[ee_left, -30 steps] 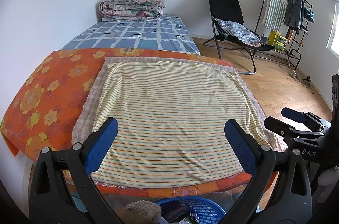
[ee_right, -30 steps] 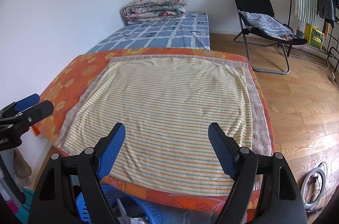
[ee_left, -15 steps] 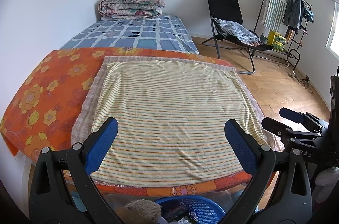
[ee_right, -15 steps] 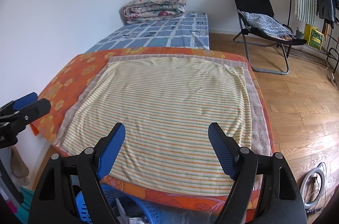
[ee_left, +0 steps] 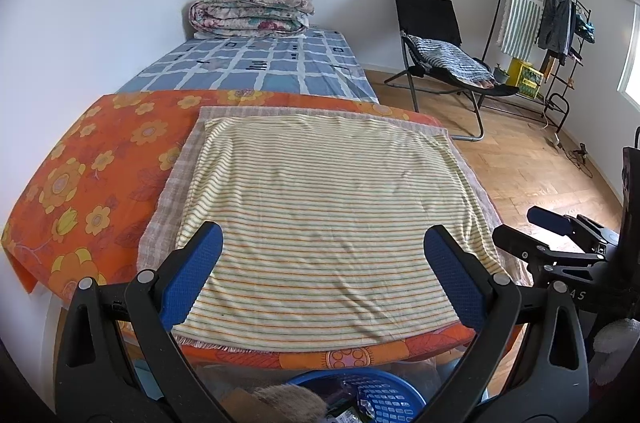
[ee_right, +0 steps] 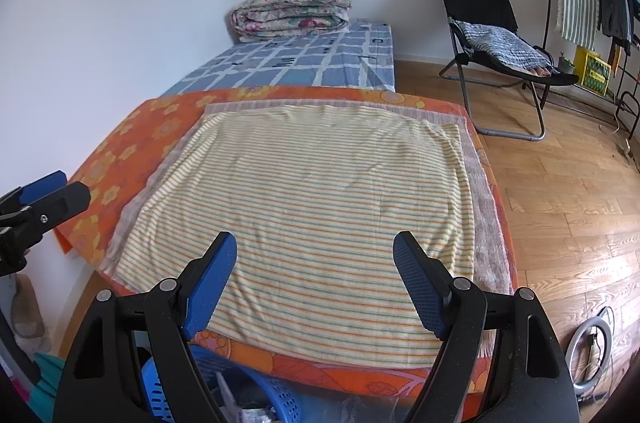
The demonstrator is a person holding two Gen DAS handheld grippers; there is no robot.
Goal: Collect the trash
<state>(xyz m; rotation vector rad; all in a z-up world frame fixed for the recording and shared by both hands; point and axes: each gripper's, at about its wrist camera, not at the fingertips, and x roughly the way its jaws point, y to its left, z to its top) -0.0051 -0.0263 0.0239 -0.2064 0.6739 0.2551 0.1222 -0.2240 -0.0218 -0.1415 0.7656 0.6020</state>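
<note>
Trash is showing only inside the blue basket at the bottom edge of the left wrist view, where we are making out dark wrappers and some paper behind the perforated rim; in the right wrist view the same basket is sitting at the lower left, below the near edge of the tabletop. We are holding the left hand-held gripper with its blue pads spread wide and nothing between them, hovering over the striped cloth. The right hand-held gripper is likewise spread and gripping nothing, above the same cloth. That cloth is lying flat on a greyish checked cloth, which is lying on an orange flowered cover. Beyond it, in the upper middle, a bed is carrying a folded quilt. A black folding chair is standing at the upper right on the wooden floor.
</note>
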